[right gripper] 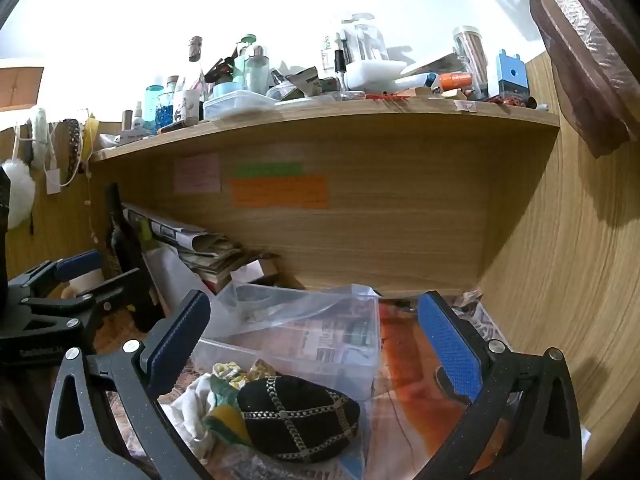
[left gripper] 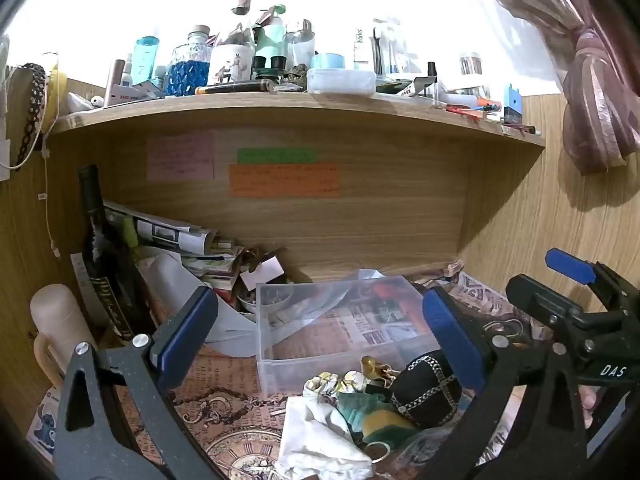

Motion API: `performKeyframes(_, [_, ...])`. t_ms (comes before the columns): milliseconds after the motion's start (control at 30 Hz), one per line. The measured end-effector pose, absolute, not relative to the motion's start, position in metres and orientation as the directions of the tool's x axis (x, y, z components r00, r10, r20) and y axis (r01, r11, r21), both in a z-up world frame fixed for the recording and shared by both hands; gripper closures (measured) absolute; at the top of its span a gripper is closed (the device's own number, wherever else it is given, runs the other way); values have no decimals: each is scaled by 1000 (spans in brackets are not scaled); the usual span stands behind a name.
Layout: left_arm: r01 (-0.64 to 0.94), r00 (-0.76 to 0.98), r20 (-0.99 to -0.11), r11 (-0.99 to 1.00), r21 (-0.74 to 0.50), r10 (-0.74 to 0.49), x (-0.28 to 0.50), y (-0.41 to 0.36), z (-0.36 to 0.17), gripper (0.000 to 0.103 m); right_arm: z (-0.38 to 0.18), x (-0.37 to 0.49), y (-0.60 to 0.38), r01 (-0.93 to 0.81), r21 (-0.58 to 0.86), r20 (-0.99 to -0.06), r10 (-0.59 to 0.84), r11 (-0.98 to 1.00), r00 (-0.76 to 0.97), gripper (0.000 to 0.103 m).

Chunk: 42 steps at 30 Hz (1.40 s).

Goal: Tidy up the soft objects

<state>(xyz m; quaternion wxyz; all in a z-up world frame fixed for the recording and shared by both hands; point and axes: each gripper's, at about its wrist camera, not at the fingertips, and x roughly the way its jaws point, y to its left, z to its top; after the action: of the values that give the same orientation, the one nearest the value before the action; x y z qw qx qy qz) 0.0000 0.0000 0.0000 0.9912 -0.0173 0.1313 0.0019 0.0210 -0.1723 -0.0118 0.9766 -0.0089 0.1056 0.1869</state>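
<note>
Nearest the lens, one left hand-held gripper (left gripper: 320,332) and one right hand-held gripper (right gripper: 316,344) both gape wide with nothing between their blue pads. Below them lies one heap of soft things: one black cap (right gripper: 298,418) with chain trim, one white cloth (left gripper: 320,436), one green-and-yellow cloth (left gripper: 374,416). One clear plastic box (left gripper: 340,324) stands just behind the heap. All rest on the desk (left gripper: 224,412), covered in printed paper, under one cluttered wooden shelf (left gripper: 280,112) bearing three sticky notes (left gripper: 284,180).
</note>
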Motion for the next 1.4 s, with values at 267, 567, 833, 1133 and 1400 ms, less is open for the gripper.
performKeyframes(267, [2, 965, -261, 999, -36, -12, 1, -1, -1, 0, -11, 18, -167, -356, 22, -209, 352, 934, 912, 0])
performKeyframes(567, [5, 965, -261, 999, -46, -17, 1, -1, -1, 0, -11, 21, -169, -367, 24, -209, 364, 930, 908, 0])
performKeyframes(833, [4, 965, -262, 999, -48, -17, 1, 0, -1, 0, -11, 20, -168, -373, 33, -209, 372, 927, 904, 0])
performKeyframes(1133, [6, 965, -261, 999, -48, -18, 1, 1, -1, 0, -11, 20, -167, -375, 40, -210, 375, 926, 903, 0])
performKeyframes(1400, [8, 965, -260, 999, -41, -19, 1, 0, 2, 0, -12, 20, -169, -378, 44, -208, 378, 925, 902, 0])
